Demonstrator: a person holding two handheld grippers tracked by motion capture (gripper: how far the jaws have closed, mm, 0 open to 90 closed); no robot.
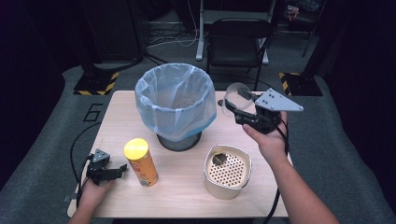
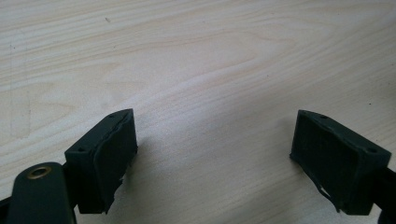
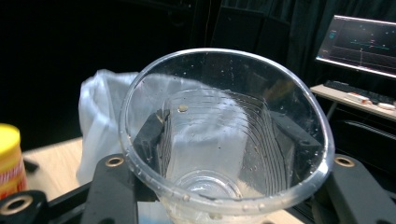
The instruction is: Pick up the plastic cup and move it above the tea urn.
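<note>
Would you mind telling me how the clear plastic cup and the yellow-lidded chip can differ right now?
The clear plastic cup is see-through and open-mouthed; the chip can is opaque, with a yellow lid on. The cup is held in the air by the right gripper beside the lined bin; the can rests on the table, apart from the open left gripper. Both are round containers.

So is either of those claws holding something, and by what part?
The right gripper holds a clear plastic cup, jaws squeezing its side wall. The left gripper is open, holding nothing.
</note>
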